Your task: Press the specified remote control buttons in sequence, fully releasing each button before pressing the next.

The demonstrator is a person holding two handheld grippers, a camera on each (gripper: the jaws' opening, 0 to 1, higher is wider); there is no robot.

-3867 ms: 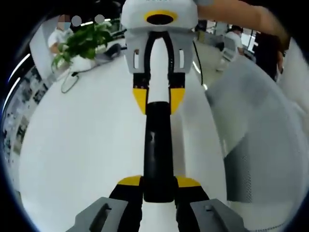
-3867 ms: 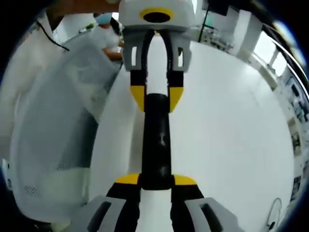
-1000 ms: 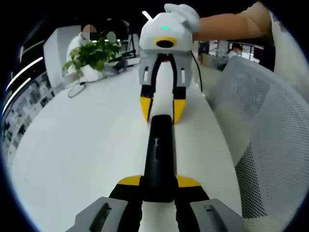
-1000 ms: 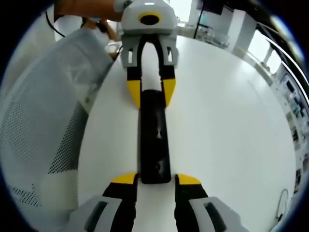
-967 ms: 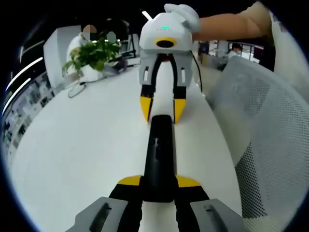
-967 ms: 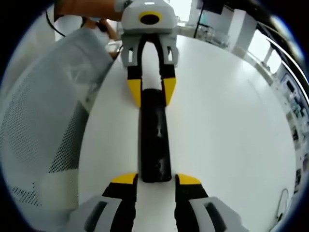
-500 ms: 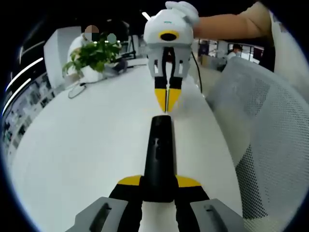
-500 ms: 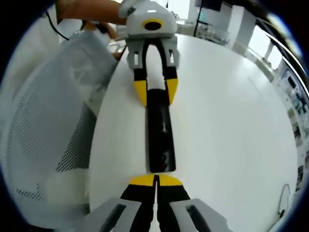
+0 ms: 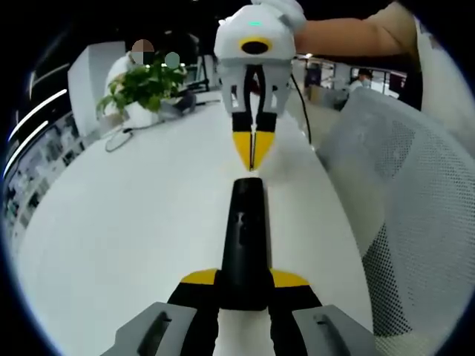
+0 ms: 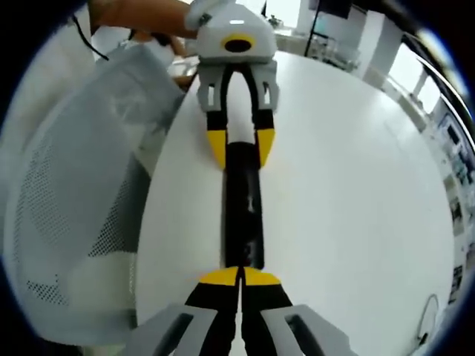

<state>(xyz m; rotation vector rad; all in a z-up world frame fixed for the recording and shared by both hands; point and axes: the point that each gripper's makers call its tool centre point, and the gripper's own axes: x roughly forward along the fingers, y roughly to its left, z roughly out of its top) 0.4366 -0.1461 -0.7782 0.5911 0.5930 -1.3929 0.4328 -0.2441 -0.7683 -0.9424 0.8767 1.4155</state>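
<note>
In the left gripper view, a green potted plant [image 9: 145, 85] stands far off on the left of the white table [image 9: 126, 222], with a cable [image 9: 119, 137] lying near it. A white mesh chair [image 9: 404, 215] is on the right, just beside the table edge. The black remote control [image 9: 245, 241] lies long on the table, and the left gripper [image 9: 245, 285] has its yellow tips squeezed on the near end of it. The right gripper [image 9: 252, 148] comes from the far side with its jaws closed, tips just above the far end of the remote. A gloved hand [image 9: 286, 11] holds it from the top. In the right gripper view, the mesh chair [image 10: 74, 193] is on the left. The right gripper [image 10: 240, 278] has its jaws pressed together at the near end of the remote control [image 10: 243, 215]; I cannot tell if they touch it. The left gripper [image 10: 240, 152] grips the far end. The white table [image 10: 356, 193] spreads wide, with bright windows far off.
</note>
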